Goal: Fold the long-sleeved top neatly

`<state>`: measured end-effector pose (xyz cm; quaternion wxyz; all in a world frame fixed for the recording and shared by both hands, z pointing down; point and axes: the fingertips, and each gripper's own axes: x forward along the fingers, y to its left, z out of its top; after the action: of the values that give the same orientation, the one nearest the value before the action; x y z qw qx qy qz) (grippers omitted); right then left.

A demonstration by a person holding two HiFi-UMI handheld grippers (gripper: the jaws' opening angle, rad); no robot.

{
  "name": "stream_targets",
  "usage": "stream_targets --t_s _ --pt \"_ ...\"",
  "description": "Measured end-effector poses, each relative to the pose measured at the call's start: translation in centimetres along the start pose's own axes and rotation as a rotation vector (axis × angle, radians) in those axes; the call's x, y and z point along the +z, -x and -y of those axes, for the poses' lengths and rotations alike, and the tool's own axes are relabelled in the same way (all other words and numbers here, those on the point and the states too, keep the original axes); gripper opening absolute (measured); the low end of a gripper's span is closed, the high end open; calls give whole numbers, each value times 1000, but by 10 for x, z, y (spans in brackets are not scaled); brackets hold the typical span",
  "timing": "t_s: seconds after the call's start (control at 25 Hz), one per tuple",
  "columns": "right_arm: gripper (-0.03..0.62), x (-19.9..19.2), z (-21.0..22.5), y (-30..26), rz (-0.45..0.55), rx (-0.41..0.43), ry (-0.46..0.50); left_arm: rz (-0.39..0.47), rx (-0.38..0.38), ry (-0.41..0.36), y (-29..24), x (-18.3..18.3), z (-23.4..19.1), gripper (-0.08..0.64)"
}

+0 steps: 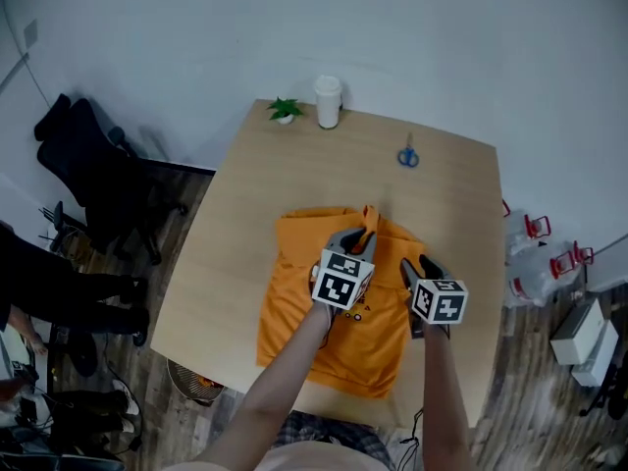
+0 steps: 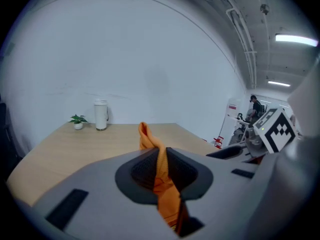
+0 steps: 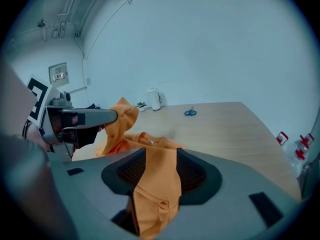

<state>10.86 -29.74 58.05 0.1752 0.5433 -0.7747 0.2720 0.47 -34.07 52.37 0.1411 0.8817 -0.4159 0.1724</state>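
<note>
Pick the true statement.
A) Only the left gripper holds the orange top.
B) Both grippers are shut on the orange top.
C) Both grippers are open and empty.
B: the left gripper and the right gripper each have fabric of the orange top pinched between their jaws.

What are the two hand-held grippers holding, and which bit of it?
Both hold the orange top. The left hand-held gripper pinches a thin bunched fold, the right hand-held gripper a wider fold; which part is unclear.
</note>
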Motion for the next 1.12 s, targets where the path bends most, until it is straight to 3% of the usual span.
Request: stream_targets --t_s 0.68,1.0,1.12 --pt "199 -22 55 31 -20 -95 -45 -210 -131 35 -61 -72 71 48" --pt "201 -27 69 42 -17 -114 -59 -225 -206 67 -70 -79 94 86" --pt "202 -28 75 47 -11 -122 -70 -207 -243 86 -68 -74 102 145"
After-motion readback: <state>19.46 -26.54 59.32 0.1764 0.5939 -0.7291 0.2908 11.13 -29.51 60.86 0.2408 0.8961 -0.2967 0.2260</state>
